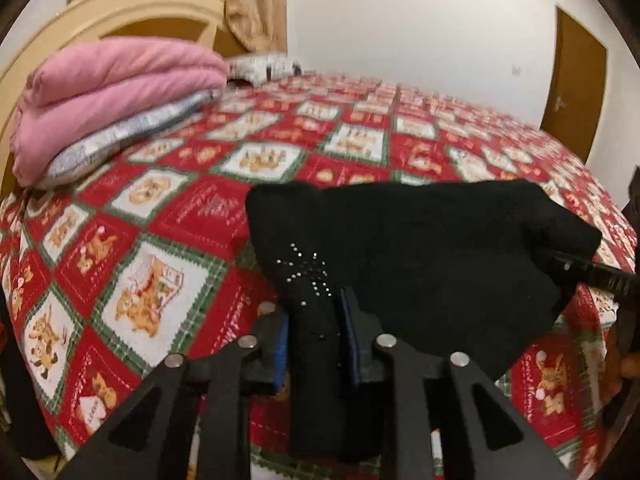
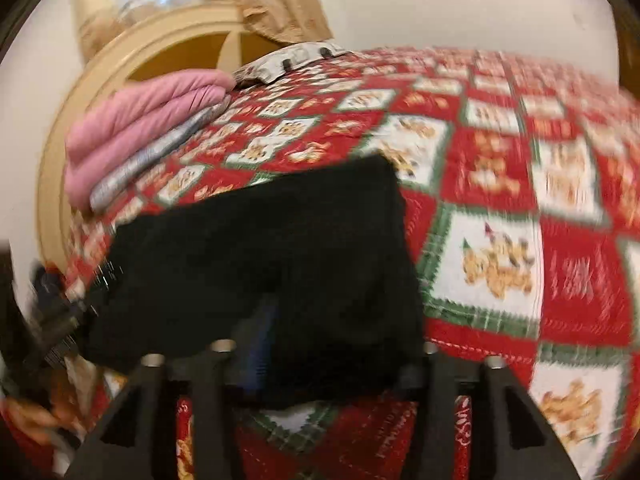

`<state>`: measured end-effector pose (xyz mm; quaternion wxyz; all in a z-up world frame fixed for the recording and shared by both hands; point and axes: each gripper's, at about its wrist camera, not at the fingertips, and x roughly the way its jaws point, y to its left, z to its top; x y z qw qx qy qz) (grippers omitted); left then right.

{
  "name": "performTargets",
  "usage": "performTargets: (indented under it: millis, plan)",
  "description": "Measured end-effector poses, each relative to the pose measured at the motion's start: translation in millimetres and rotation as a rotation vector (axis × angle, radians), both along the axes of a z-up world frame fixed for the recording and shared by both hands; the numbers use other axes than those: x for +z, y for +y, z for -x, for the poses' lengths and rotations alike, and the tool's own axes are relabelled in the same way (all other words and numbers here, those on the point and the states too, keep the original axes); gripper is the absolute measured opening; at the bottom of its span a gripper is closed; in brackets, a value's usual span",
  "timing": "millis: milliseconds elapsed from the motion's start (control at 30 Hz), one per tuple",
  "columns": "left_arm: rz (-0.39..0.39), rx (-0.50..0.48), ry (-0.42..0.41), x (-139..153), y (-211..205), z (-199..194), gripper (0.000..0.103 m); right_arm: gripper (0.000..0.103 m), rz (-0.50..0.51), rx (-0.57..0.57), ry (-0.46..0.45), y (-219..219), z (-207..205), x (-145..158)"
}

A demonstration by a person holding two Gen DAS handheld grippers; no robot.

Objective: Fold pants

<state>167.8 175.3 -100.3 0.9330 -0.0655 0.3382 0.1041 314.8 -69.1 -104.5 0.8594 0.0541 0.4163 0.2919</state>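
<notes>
A folded black knit pair of pants [image 2: 260,264] lay on the red-and-white teddy-bear quilted bedspread [image 2: 500,208], draped over the right tongs [image 2: 336,340]; pink folded blankets [image 2: 144,128] sat beyond the pants.

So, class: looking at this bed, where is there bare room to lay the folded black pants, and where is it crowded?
Free: the wide stretch of bedspread between the pants and the far wall, and the patch left of the pants, below the pink blanket. Crowded: the headboard corner, stacked with blankets and a pillow, and the near edge, where both grippers work the pants.
</notes>
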Motion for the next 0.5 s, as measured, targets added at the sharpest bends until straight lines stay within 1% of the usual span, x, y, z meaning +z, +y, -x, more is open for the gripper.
performTargets:
  millis: [33,100,167,200,233,267,300,367,400,433,467,500]
  plan:
    - [-0.019,-0.007,-0.003,0,-3,1,0.029,0.075,-0.032,-0.025,0.022,-9,-4,0]
    - [-0.037,-0.01,-0.001,0,-5,-1,0.032,0.077,-0.054,-0.052,0.059,-23,-7,-2]
    - [-0.043,-0.001,0.001,3,-3,1,0.043,0.077,-0.076,-0.068,0.061,-34,-1,1]
    - [-0.04,0.007,-0.001,8,2,4,0.047,0.077,-0.083,-0.086,0.052,-38,4,4]
    - [-0.041,0.018,-0.003,10,4,8,0.053,0.077,-0.097,-0.134,0.017,-47,14,15]
    - [-0.044,0.031,-0.008,14,6,12,0.055,0.077,-0.11,-0.168,-0.02,-52,25,23]
    - [-0.052,0.048,-0.017,19,8,17,0.055,0.077,-0.134,-0.207,-0.073,-60,35,35]
    - [-0.092,0.079,-0.04,28,8,26,0.055,0.077,-0.149,-0.242,-0.141,-64,46,54]
    - [-0.103,0.084,-0.047,30,7,27,0.055,0.071,-0.133,-0.242,-0.179,-61,50,65]
    - [-0.12,0.083,-0.06,34,4,28,0.055,0.059,-0.114,-0.228,-0.198,-56,50,71]
    - [-0.125,0.073,-0.068,38,-1,27,0.055,0.025,-0.053,-0.188,-0.228,-42,52,78]
    - [-0.127,0.066,-0.07,39,-4,26,0.055,0.01,-0.016,-0.167,-0.234,-34,52,80]
